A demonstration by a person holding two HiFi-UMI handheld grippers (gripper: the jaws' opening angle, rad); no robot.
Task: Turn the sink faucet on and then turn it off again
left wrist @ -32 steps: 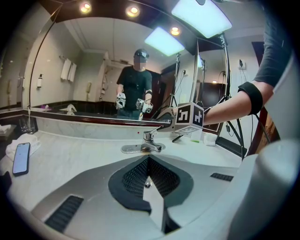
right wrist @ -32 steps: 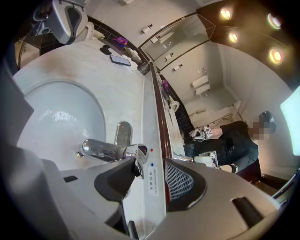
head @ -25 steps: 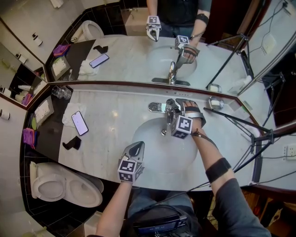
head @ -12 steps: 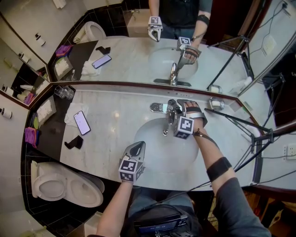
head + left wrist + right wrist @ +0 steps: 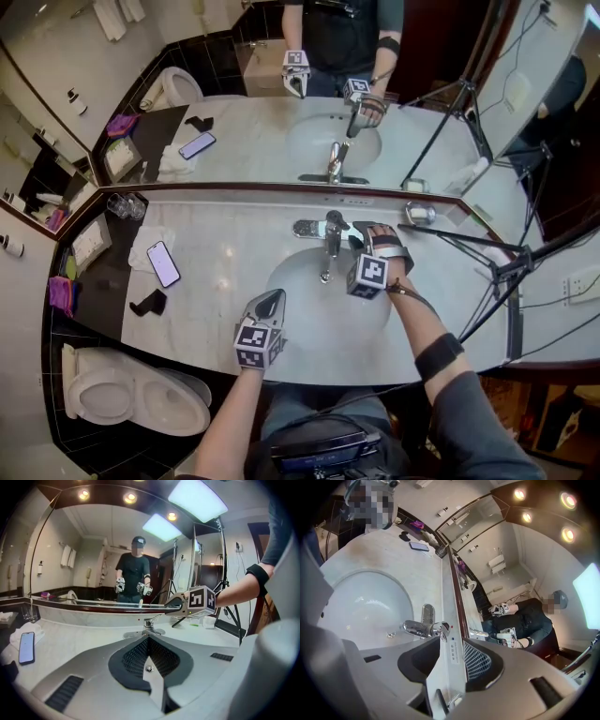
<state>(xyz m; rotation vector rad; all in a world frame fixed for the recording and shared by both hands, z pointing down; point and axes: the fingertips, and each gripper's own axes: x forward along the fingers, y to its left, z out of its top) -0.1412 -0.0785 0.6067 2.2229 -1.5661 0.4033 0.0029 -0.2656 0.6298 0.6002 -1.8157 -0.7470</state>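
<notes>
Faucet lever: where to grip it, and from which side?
Grip the lever near its free front end, jaws across its narrow width. It looks like a slim bar on top of the faucet, reaching out toward the basin, so the tip gives most leverage. Come from the basin side, angled down: the mirror stands close behind and likely blocks the back.

The pale marble vanity counter [image 5: 234, 234] (a white oval basin [image 5: 319, 314] sunk in its middle) carries a chrome faucet [image 5: 330, 232] at the basin's far rim. A slim rectangular smartphone [image 5: 163, 263] lies on a white folded cloth [image 5: 141, 246] at left, with clear drinking glasses [image 5: 120, 204] far left.
</notes>
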